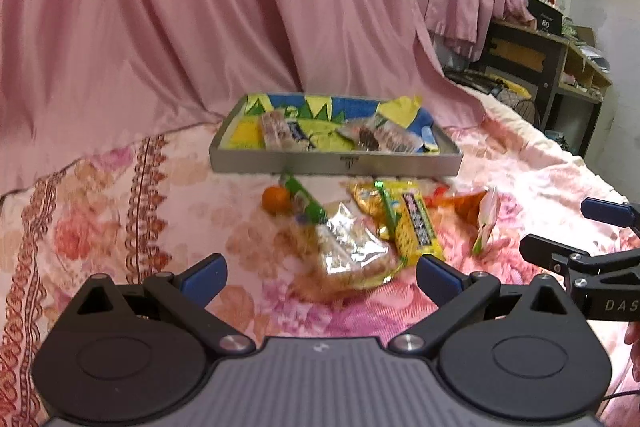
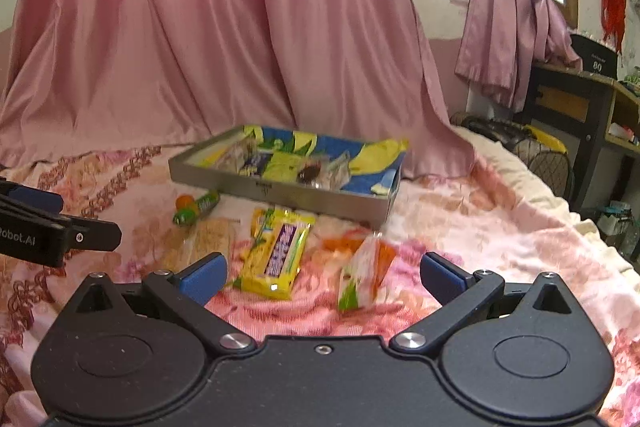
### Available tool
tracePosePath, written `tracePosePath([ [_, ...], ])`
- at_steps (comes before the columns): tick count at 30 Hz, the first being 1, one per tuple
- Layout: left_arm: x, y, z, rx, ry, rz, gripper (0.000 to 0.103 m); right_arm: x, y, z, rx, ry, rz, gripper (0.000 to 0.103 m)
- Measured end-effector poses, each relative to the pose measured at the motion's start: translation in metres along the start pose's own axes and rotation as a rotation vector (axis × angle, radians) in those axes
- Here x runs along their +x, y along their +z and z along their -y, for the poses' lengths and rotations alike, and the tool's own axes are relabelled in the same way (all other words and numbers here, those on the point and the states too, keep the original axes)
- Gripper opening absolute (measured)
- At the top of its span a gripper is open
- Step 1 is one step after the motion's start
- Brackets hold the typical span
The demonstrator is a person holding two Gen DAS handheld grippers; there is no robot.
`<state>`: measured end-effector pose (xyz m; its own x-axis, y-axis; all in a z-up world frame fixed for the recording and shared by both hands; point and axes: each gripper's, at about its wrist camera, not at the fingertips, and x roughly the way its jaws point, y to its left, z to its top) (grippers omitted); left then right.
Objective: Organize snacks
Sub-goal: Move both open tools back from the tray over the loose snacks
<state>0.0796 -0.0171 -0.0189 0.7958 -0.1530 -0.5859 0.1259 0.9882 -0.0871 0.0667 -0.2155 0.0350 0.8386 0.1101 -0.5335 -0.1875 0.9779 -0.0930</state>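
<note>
A grey tray (image 1: 336, 163) (image 2: 280, 191) lined with blue and yellow paper sits on the flowered bedspread and holds several wrapped snacks. In front of it lie loose snacks: a clear cracker pack (image 1: 348, 247), a yellow pack with purple lettering (image 1: 418, 223) (image 2: 278, 255), a green tube (image 1: 304, 197) (image 2: 196, 207), an orange fruit (image 1: 275, 199), an orange packet (image 1: 468, 205) and a white-green packet (image 2: 360, 275). My left gripper (image 1: 322, 277) hangs open just before the cracker pack. My right gripper (image 2: 324, 275) is open too, with the yellow pack and white-green packet between its fingers' line of sight.
A pink curtain (image 1: 200, 7) drapes behind the tray. A dark desk with shelves (image 1: 560, 67) stands at the right beyond the bed edge. The other gripper shows at each view's side: right one (image 1: 592, 251), left one (image 2: 56, 231).
</note>
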Motion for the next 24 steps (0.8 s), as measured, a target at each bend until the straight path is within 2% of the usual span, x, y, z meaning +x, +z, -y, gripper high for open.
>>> tracePosePath([
  [11, 0.009, -0.004, 0.003, -0.013, 0.005, -0.053, 0.103, 0.016, -0.008, 0.000, 0.000, 0.003, -0.091, 0.102],
  [20, 0.017, -0.007, 0.001, -0.043, 0.021, -0.086, 0.103, 0.023, -0.011, 0.005, 0.023, 0.007, -0.121, 0.102],
  [24, 0.021, -0.009, 0.002, -0.062, 0.019, -0.100, 0.103, 0.028, -0.012, 0.013, 0.071, 0.007, -0.136, 0.102],
])
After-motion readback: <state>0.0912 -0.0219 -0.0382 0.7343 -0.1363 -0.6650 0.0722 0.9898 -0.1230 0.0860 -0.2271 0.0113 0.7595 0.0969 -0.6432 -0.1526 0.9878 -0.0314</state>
